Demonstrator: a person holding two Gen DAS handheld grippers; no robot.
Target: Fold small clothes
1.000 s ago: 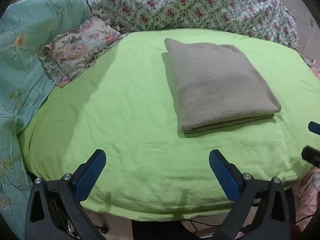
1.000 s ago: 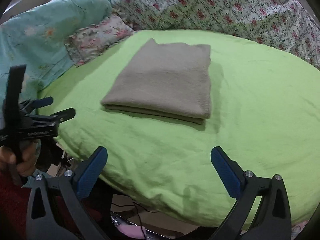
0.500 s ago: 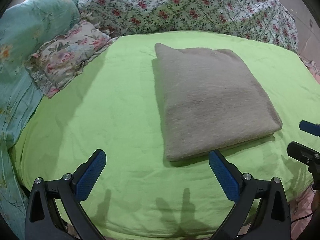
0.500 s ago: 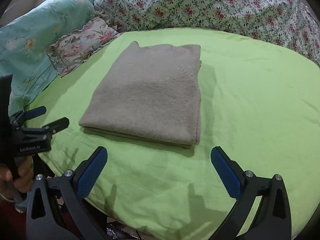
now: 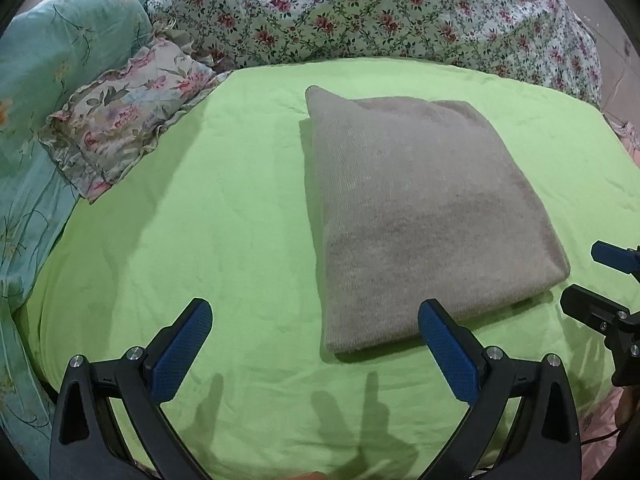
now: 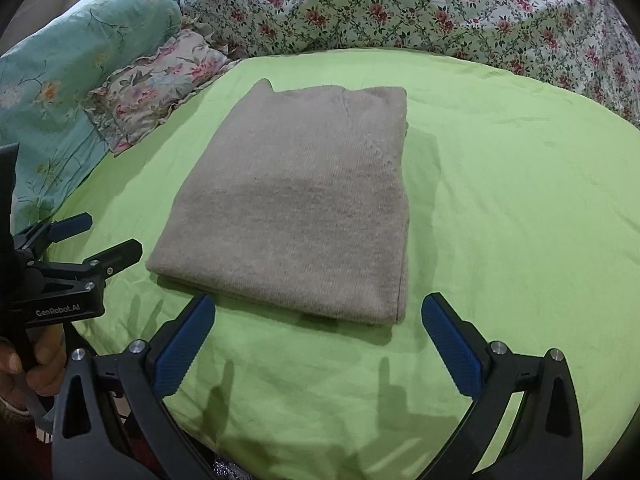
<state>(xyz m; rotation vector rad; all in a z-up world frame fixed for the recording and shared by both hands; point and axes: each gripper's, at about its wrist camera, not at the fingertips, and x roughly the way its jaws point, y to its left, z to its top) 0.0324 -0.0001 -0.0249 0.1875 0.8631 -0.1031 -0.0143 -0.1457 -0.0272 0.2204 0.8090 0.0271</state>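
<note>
Green sheet (image 5: 224,216), folded grey garment (image 5: 416,216) just ahead of left gripper (image 5: 316,336)

Bare green sheet (image 5: 224,240) around the folded grey garment (image 5: 420,216); floral pillow (image 5: 128,108) and quilt (image 5: 360,12) behind.

Left gripper (image 5: 314,334), right gripper (image 6: 318,330): jaws wide.

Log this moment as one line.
left gripper: open, empty | right gripper: open, empty | grey knit garment: folded on green sheet
</note>
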